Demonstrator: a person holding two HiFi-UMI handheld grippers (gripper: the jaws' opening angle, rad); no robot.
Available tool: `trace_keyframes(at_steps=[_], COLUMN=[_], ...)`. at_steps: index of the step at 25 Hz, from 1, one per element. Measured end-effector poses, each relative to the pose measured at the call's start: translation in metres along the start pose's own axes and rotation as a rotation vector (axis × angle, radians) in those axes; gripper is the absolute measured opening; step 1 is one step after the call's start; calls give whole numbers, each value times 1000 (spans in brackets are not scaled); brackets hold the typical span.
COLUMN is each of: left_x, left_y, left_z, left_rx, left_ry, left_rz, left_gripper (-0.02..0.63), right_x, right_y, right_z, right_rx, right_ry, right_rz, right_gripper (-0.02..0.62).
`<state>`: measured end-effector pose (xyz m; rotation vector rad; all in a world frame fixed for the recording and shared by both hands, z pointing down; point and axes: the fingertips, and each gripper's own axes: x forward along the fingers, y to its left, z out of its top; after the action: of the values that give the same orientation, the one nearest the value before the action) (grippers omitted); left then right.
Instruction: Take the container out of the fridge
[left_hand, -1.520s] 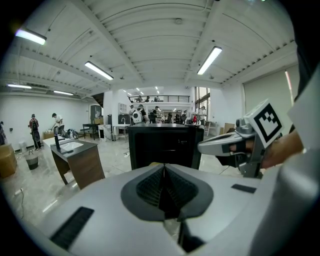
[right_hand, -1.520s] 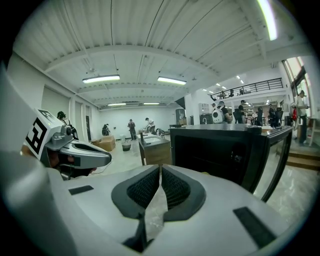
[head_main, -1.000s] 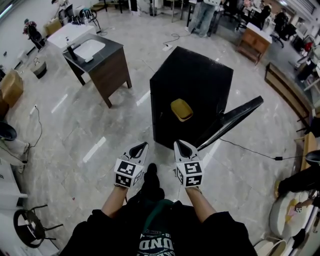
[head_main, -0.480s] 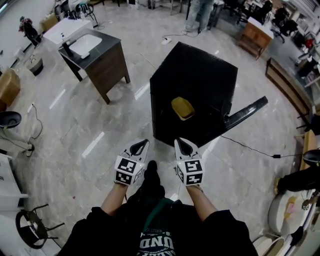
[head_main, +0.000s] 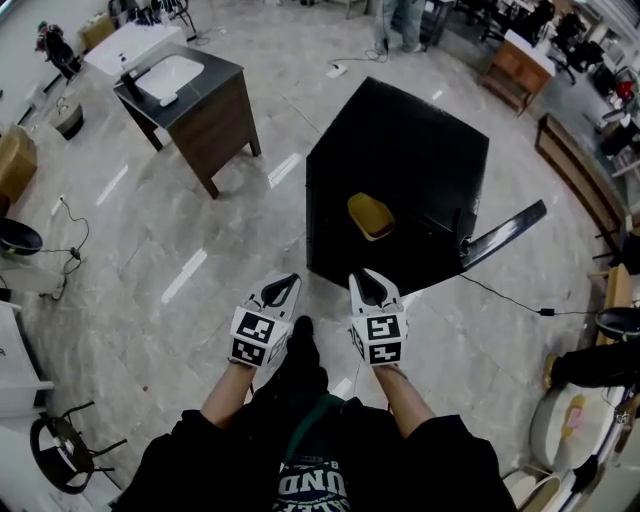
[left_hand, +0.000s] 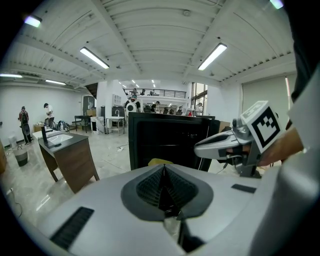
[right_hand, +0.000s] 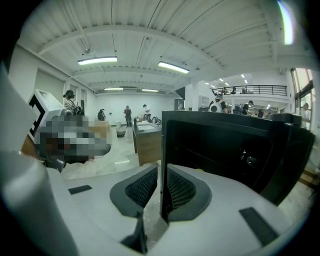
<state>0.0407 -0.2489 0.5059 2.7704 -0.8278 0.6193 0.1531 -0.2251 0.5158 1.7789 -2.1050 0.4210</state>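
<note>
Head view had both of your claws parked low in front of you. The left gripper (head_main: 281, 290) and the right gripper (head_main: 362, 278) were side by side, close together but not touching. Each gripper view showed its jaws pressed together with nothing between them, so both claws were closed and empty.

The container (head_main: 370, 215), a yellow tub, sat inside the black fridge (head_main: 400, 150). It was pretty much straight ahead of your right claw's tips and well apart from them. The fridge door (head_main: 505, 235) was swung open, ahead and off to the right of that claw. My read is the opening was done and you were at the reach-in step.

How I'd have played it:
- Use the right claw, since the tub lined up with it already.
- Spread the jaws before the tips crossed the fridge opening, not once you were inside.
- Go in level and take one side wall of the tub between the pads. Its top looked open, but I couldn't tell for sure.
- Keep the left claw back, out of the way beside the right one.
- Watch the door edge on the right as you pull out, and draw straight back toward yourself.

Writing: not much. The two marker cubes (head_main: 255, 340) only carried black-and-white square patterns. Your shirt print (head_main: 315, 487) was cut off, and I could only make out "UND". I couldn't see any brand on the fridge or any label on the tub.
</note>
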Motion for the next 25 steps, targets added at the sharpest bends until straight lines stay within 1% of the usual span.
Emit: trace_keyframes(at_steps=[2, 4, 7, 18, 25], left_x=[3, 6, 11, 20, 19], left_y=[5, 11, 19, 28, 39], left_z=[-1, -2, -5, -13, -21], left_rx=[-7, -14, -23, -44, -68], left_ry=[6, 10, 15, 34, 38], left_rz=[2, 4, 5, 2, 16], left_gripper=[14, 14, 14, 14, 14], right_x=[8, 14, 22, 46, 67], right_y=[-2, -3, -5, -19, -25], right_z=[-3, -6, -8, -14, -18], right_rx=[-19, -41, -60, -129, -174], right_ry=[22, 42, 57, 111, 143], right_rz=[-2, -8, -17, -37, -39], right_gripper=[45, 112, 138, 153, 158])
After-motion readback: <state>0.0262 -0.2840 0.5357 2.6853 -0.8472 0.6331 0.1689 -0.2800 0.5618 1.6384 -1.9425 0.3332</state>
